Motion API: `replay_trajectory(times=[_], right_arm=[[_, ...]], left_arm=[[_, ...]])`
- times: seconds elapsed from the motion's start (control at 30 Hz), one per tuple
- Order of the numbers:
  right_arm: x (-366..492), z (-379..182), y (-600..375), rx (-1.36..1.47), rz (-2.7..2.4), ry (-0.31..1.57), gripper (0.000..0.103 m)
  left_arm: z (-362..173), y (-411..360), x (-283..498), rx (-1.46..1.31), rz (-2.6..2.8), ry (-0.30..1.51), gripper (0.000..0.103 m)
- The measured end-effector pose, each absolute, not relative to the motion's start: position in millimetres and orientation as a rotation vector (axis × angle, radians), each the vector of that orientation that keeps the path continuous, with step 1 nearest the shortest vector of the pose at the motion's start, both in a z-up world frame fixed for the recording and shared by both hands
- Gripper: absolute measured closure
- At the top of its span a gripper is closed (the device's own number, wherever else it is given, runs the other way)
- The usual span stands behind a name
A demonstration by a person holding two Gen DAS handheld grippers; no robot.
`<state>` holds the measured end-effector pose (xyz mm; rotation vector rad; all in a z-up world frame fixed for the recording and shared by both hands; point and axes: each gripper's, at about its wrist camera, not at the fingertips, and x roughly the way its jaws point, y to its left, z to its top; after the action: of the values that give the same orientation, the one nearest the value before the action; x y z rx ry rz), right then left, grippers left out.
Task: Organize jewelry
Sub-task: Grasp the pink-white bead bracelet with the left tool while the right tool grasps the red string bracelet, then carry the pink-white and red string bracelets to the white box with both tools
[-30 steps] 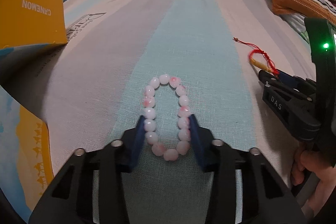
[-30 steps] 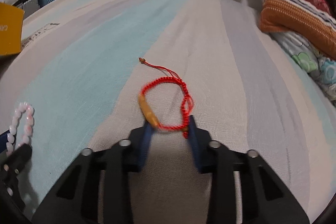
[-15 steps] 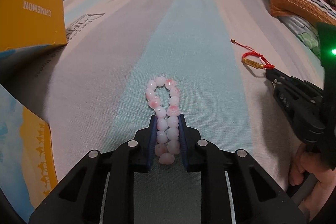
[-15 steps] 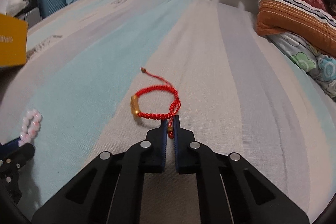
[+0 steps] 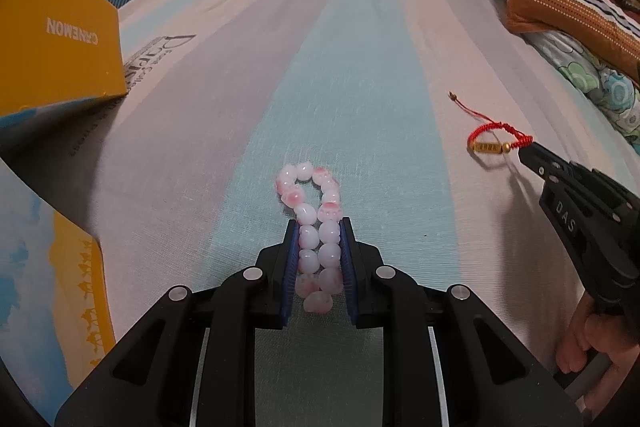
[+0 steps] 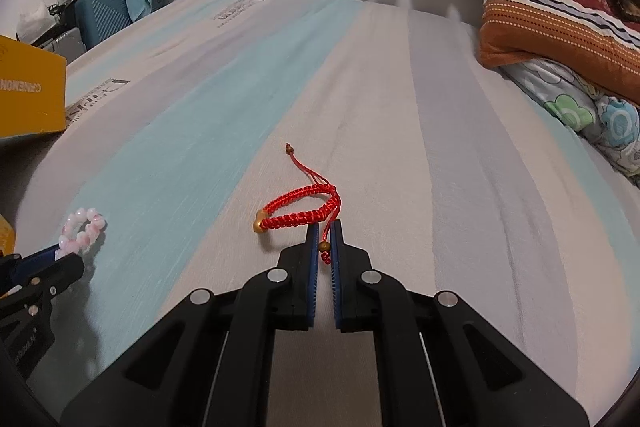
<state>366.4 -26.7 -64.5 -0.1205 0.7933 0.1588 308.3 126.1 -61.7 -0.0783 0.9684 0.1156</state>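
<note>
The left gripper [image 5: 319, 227] is clamped on the near half of the bead bracelet [image 5: 314, 227], squeezing it into two rows between the pads, so its long axis runs straight out along the fingers and the free loop lies on the bed [image 5: 360, 75] just beyond the tips. The right gripper [image 6: 325, 227] is closed on the knotted end of the red cord bracelet [image 6: 298, 215]; its loop hangs out to the left of the tips with the gold bead [image 6: 259, 225] at the far end, and the tail trails away over the sheet. The two bracelets are well apart, each in its own hand. The yellow box [image 5: 56, 47] stands to the left, nearer the left gripper, so if that is where the jewelry goes, the beads probably have the shorter way.
</note>
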Motion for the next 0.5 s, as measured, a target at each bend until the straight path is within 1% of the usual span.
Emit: replay_trajectory(times=[0.5], right_arm=[[324,-25,-48,-0.069,0.170,0.745,0.098]], left_arm=[[-30,116,295,-0.061,0.093,0.945,0.084]])
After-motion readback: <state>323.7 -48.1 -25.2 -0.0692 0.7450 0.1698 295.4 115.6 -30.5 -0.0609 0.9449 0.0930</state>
